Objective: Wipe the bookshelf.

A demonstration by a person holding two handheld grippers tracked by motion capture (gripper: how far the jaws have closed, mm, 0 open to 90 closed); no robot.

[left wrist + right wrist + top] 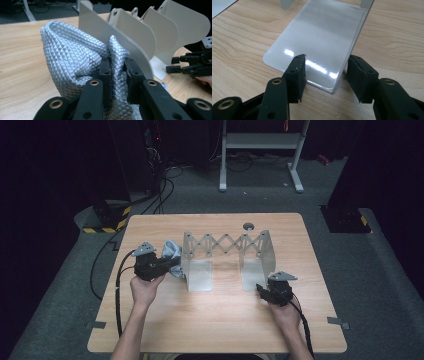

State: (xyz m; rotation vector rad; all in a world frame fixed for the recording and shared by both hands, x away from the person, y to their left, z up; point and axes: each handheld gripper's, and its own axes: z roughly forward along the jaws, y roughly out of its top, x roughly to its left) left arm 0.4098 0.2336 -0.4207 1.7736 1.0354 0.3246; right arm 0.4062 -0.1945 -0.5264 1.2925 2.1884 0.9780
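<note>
Nearest, the right tool point(261, 289) rests with jaws apart astride the rack's point(227, 251) foot plate, gripping nothing. At nine o'clock, the left tool point(117, 72) pinches the quilted silver cloth point(72, 57), just left of the rack's end divider.

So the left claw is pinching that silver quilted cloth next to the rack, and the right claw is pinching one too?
Not quite. The left claw does pinch the silver quilted cloth, but the right claw holds no cloth: the right gripper view shows it open at the rack's base plate.
</note>
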